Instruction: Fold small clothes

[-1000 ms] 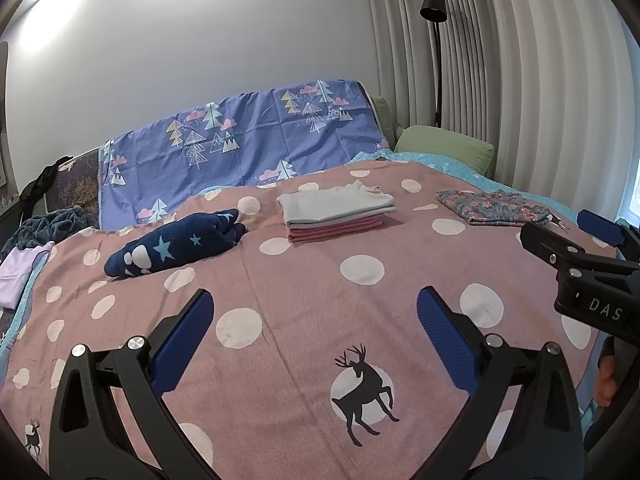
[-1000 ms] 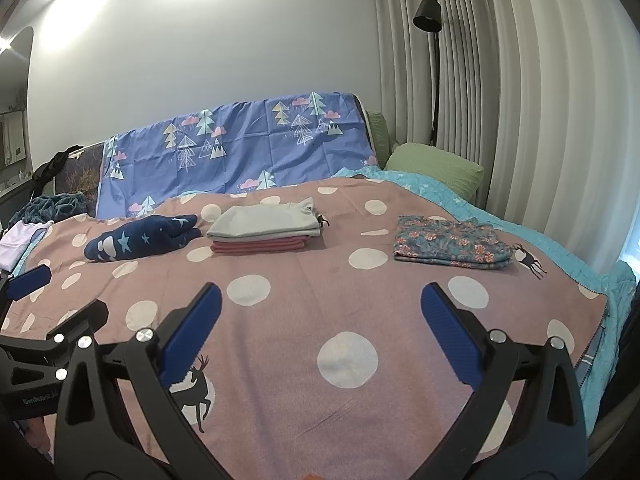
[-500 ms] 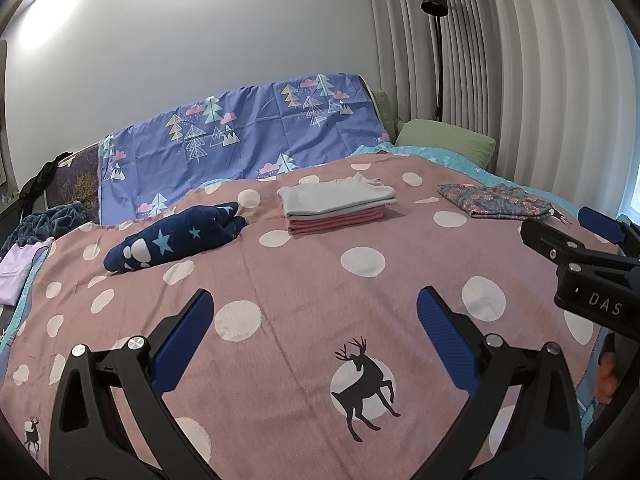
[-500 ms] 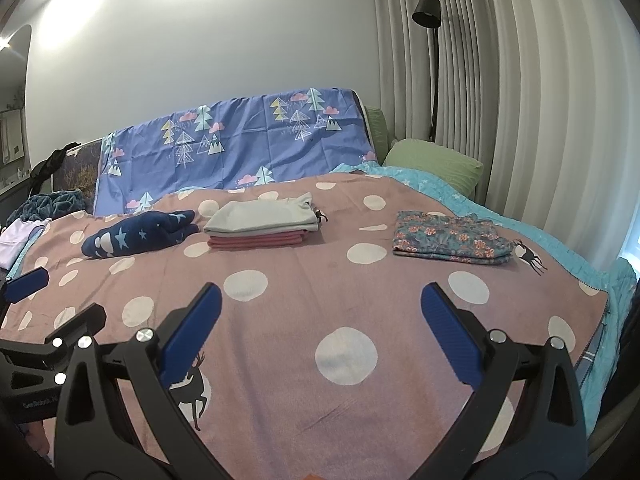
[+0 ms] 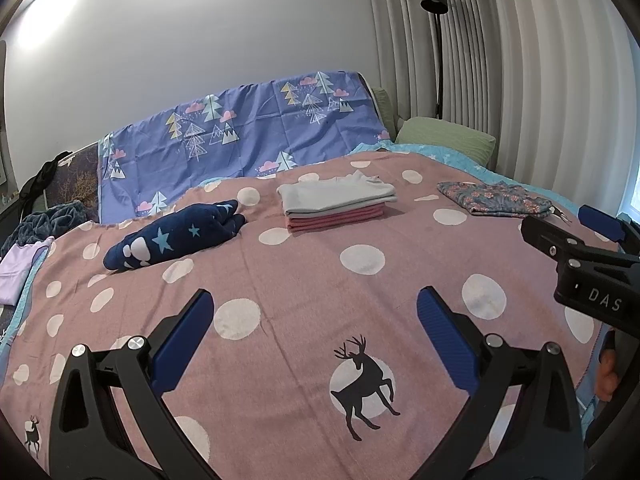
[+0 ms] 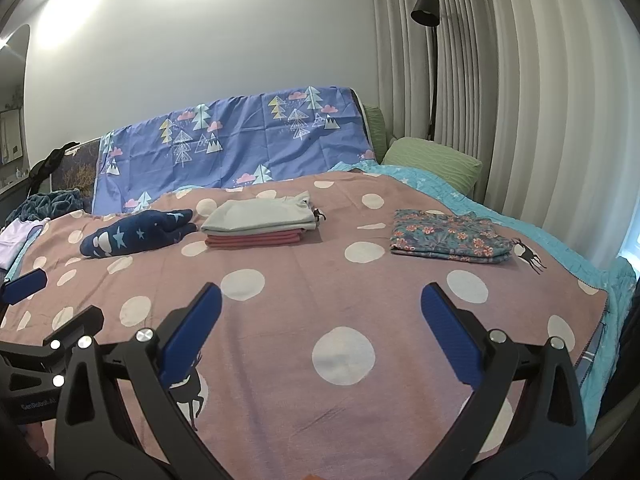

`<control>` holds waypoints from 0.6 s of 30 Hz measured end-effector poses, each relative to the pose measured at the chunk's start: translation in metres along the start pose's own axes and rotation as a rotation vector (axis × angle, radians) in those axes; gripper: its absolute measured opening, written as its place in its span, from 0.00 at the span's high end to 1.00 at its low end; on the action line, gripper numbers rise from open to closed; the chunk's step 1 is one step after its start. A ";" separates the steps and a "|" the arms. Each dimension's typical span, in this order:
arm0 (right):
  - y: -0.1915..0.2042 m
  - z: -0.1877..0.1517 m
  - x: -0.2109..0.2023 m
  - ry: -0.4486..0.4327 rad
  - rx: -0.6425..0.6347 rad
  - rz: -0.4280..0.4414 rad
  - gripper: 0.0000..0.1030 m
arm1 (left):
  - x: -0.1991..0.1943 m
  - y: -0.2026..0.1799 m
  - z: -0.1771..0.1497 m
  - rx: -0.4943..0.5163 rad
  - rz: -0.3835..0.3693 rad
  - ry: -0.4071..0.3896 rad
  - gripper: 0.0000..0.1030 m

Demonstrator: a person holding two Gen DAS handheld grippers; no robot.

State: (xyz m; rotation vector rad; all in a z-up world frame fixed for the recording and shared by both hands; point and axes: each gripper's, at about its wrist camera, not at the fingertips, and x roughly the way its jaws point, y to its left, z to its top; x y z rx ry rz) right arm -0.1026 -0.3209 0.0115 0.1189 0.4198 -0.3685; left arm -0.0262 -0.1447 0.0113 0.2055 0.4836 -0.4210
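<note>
On the pink polka-dot blanket (image 5: pixel 304 280) (image 6: pixel 304 280) lie three folded items. A navy garment with stars (image 5: pixel 176 236) (image 6: pixel 136 232) rests at the far left. In the middle sits a grey-on-pink folded stack (image 5: pixel 336 200) (image 6: pixel 260 224). A folded floral piece (image 5: pixel 496 198) (image 6: pixel 450 236) lies at the right. My left gripper (image 5: pixel 312 312) hovers open above the near blanket, nothing between its blue pads. My right gripper (image 6: pixel 320 308) is open too, and empty. Each gripper shows at the edge of the other's view.
A blue tree-print sheet (image 5: pixel 240 140) drapes the headboard, with a green pillow (image 5: pixel 444 136) beside it. A floor lamp (image 6: pixel 426 12) and curtains stand at the right. Lilac and dark clothes (image 5: pixel 24 248) pile at the left edge.
Both grippers drifted slightly back and tilted; the clothes sit a little lower in the views. Nothing was gripped or released.
</note>
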 end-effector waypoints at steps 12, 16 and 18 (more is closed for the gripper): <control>0.003 0.004 0.004 0.002 -0.016 0.005 0.02 | 0.002 0.002 -0.004 -0.004 0.001 0.008 0.01; 0.003 0.004 0.004 0.005 -0.018 0.005 0.02 | 0.002 0.003 -0.005 -0.005 -0.001 0.013 0.01; 0.004 0.005 0.006 0.006 -0.018 0.006 0.02 | 0.002 0.003 -0.005 -0.005 0.000 0.013 0.01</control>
